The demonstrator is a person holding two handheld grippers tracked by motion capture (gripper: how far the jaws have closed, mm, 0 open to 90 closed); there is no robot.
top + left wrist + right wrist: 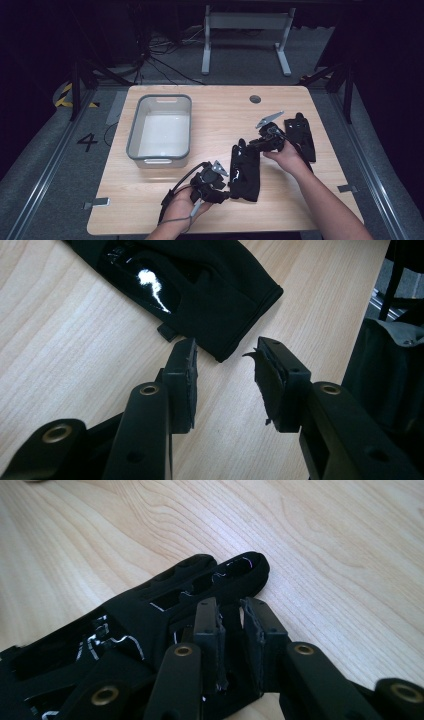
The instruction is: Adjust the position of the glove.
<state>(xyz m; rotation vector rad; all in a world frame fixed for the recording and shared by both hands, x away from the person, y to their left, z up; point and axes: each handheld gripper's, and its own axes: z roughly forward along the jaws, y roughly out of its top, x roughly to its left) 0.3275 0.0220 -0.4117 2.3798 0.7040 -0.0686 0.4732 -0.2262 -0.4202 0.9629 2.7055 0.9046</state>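
A black glove (245, 172) lies flat in the middle of the wooden table (220, 112), its fingers pointing away from me. My left gripper (227, 189) is at its cuff end. In the left gripper view the gripper (225, 362) stands open just short of the glove's cuff corner (235, 315), touching nothing. My right gripper (250, 145) is at the glove's fingertips. In the right gripper view its jaws (231, 615) are drawn close on either side of one glove finger (240, 572), with black fabric between them. A second black glove (300, 135) lies at the right.
A grey plastic bin (131, 135) stands empty at the table's left. A round cable hole (255, 99) sits near the far edge. Bare wood lies between the bin and the gloves, and the floor beyond holds cables and a desk frame.
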